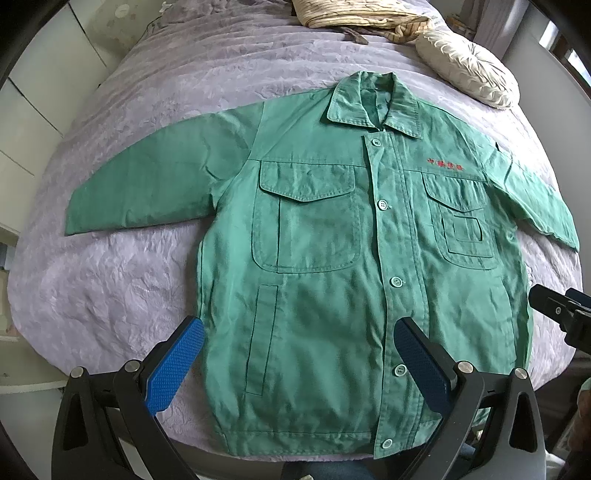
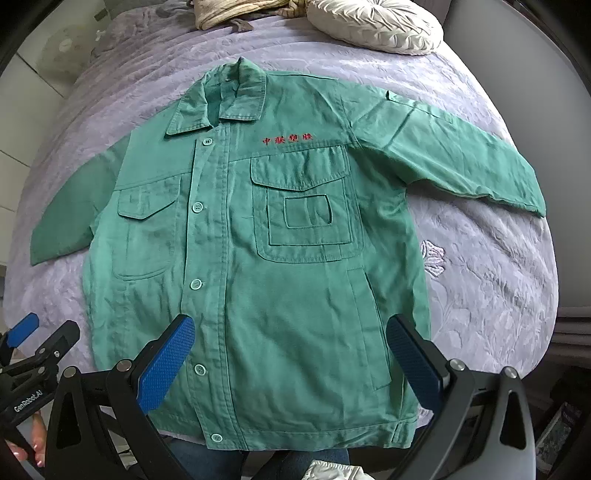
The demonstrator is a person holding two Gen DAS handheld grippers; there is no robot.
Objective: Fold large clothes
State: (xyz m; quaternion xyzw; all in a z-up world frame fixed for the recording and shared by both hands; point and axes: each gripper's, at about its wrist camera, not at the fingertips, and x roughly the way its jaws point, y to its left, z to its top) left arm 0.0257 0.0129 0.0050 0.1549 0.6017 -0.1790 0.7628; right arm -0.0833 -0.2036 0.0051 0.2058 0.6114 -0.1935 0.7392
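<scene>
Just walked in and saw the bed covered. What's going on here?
A person is about to fold a green jacket using two handheld grippers. It lies buttoned, front up, sleeves spread, on a lavender bedspread. The left gripper and right gripper both hover open over the hem, gripping nothing. No fold has been made yet. A white cushion sits beyond the collar.

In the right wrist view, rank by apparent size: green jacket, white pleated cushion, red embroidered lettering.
1. Green button-front work jacket, easily largest.
2. White pleated round cushion, though farther away.
3. Red embroidered chest lettering.
</scene>
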